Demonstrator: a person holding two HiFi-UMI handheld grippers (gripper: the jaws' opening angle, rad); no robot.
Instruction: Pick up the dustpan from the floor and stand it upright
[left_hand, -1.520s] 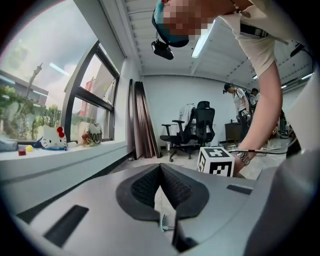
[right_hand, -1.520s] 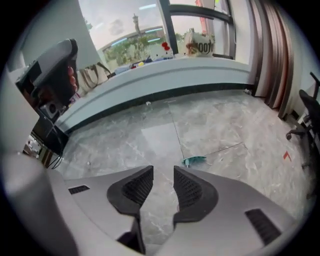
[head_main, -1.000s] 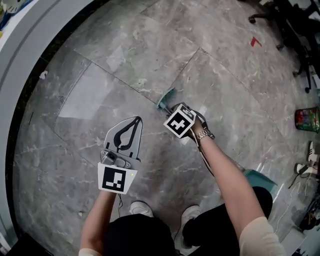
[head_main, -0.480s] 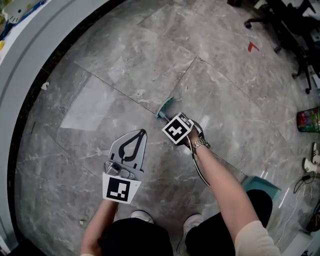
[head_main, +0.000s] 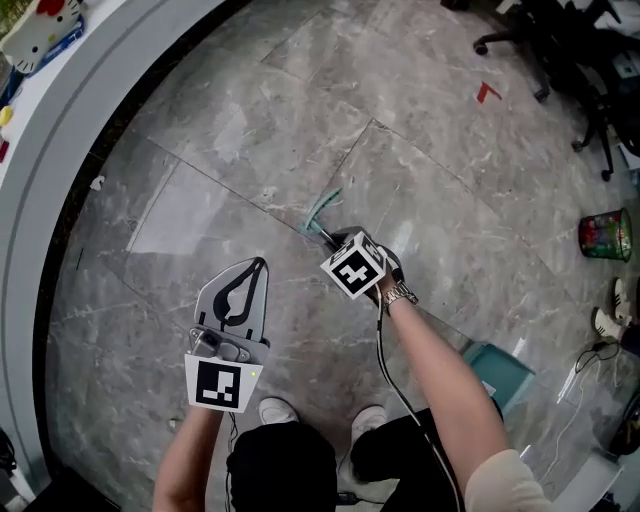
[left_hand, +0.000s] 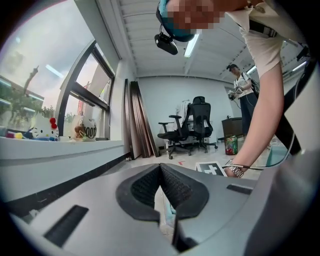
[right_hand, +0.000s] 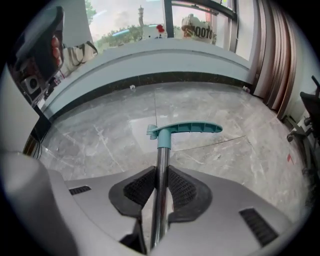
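The right tool (right_hand: 160, 174) is closing its jaws on the bare metal shaft (right_hand: 160, 200) of a long-handled dustpan. The ribbed black pads already touch the tube on both sides, so it is a grip, taken a little below the top of the handle. The shaft runs straight ahead along the tool's own line. Just past the jaw tips it ends in a teal plastic crossbar grip (right_hand: 186, 129) that lies across that line.

The other end lies behind the tool. In the head view the teal plastic pan (head_main: 497, 372) sits back by the person's right leg, on or close to the grey marbled floor (head_main: 250, 110). To my eye the coming move depends on this axis: the grip must swing up above the pan.

The left tool (head_main: 259, 263) has its jaws together on nothing. It hangs beside the right tool and apart from the handle, so the right hand is the nearer one.

The forearm and marker cube hide the stretch of shaft between tool and pan. I cannot tell whether the pan touches the floor.
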